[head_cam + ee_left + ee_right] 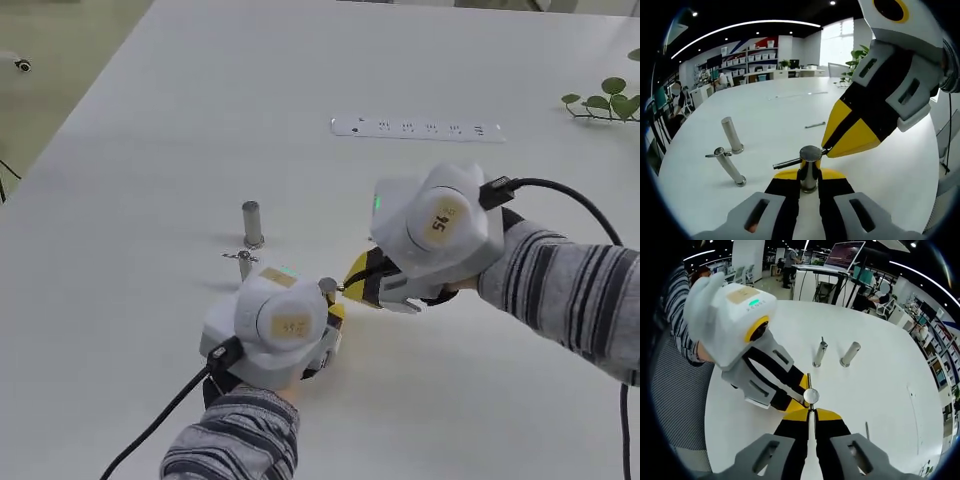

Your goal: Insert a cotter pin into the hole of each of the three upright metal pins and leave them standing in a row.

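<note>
White table (180, 120): at left a bare pin (251, 222) stands, a cottered pin (243, 262) just beside it. Left tool (809, 176) clamps the third pin (810, 153) upright. Right tool (828, 149), pinching the cotter pin (787, 163), should push level and straight through the hole.

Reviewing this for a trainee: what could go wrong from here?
The thin metal cotter pin sits through the short steel pin clamped by the left gripper; the right gripper, shut on the cotter, could drag it back out when withdrawing. The second steel pin, already fitted with a cotter, stands near the left gripper; setting down carelessly might topple it.
</note>
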A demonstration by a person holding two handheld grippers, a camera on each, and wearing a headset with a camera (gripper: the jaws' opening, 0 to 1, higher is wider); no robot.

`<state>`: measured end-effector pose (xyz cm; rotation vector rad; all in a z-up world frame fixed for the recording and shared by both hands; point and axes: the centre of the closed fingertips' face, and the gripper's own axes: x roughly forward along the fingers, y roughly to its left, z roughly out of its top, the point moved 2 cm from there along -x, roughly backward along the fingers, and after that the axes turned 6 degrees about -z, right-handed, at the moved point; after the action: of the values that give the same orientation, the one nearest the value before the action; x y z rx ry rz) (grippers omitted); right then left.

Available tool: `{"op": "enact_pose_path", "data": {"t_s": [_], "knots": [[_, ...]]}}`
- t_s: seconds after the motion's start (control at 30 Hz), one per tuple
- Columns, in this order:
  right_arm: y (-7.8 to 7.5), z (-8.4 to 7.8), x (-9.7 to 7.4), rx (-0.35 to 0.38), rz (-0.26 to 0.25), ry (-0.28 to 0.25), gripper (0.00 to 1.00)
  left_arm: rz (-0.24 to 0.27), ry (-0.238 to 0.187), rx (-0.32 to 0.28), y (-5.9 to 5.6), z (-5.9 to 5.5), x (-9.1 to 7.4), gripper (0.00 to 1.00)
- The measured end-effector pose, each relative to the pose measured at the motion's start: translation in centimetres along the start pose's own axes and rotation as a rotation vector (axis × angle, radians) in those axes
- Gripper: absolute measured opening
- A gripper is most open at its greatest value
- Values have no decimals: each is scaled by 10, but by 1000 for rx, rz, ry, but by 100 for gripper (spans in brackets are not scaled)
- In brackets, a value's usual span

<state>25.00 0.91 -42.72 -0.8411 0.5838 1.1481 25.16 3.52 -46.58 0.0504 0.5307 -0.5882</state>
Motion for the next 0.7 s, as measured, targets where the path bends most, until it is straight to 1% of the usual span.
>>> {"op": "enact_pose_path", "data": {"t_s": [0.27,0.37,0.43,0.5,0.57,0.63,0.7], "knots": [[1,0,0,-8,-6,-4,0,0,1,2,0,0,0,10],[1,0,0,8,-15,-7,0,2,-2,-2,0,0,0,9],[-2,-1,-1,59,-45,-8,0,3,-4,1,0,0,0,9],[-5,-4,-3,123,-78,-16,6,-2,-2,3,0,0,1,9],[-6,-6,-4,153,-89,-23,8,-6,-2,6,1,1,1,9],[-7,-15,-6,214,-106,-20,9,-5,-4,3,1,1,1,9],[-6,-22,-8,247,-111,-13,8,-7,-5,12,2,2,2,9]]}}
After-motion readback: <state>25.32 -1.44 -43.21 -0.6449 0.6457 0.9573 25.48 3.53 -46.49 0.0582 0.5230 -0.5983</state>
